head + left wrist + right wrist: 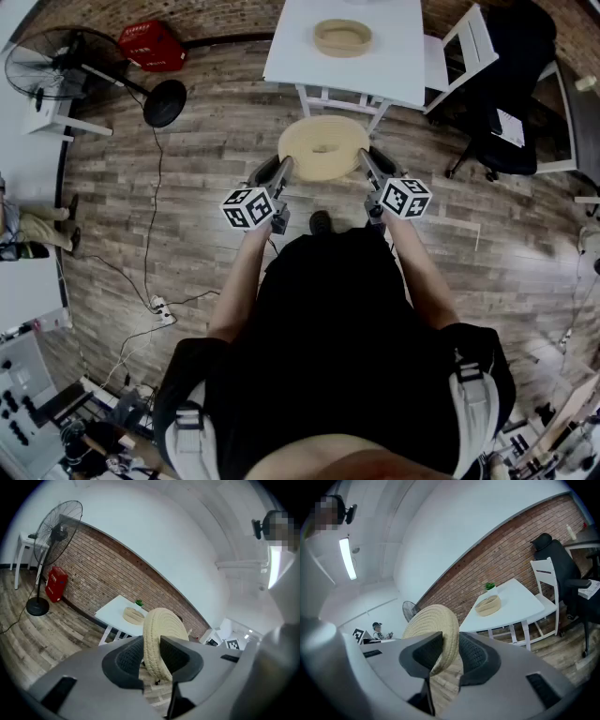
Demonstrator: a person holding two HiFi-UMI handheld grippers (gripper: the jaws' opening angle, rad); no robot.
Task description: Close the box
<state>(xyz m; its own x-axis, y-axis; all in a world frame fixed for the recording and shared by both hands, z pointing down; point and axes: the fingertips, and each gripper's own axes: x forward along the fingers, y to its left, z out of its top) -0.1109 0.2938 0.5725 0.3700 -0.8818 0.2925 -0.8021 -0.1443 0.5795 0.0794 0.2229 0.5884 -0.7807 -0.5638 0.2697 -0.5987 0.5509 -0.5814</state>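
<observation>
Far left: fan (56, 66) standing on the floor (216, 141), red case (150, 44) just right of it by the brick wall.

Left hand-held gripper (284, 171): jaws partly open and clamped on the left rim of the lid (323, 148). Its own view shows both pads pressed on the woven edge (159, 641), with the rim standing up between them (151, 656).

The lid is a round woven disc, top face up in the head view. It's carried between the two grippers over the floor, just short of the bench's near edge. It touches neither bench nor box.

Right hand-held gripper (366, 169): same story, jaws partly open and clamped on the right rim. Its own view shows the lid's edge (433, 630) pinched between the pads (450, 653), with most of the disc sticking up and left of the jaws.

Both grippers point forward and slightly down, marker cubes toward the person.

Box (342, 37): round, woven, open top. It sits around the middle of the white bench (394, 75), back from the near edge and well apart from the lid. It's visible past the lid in both gripper views (132, 616) (488, 605). Not closed yet.

Right of the bench: white chair (464, 47) at its right edge, then a black chair (520, 84) further right.
</observation>
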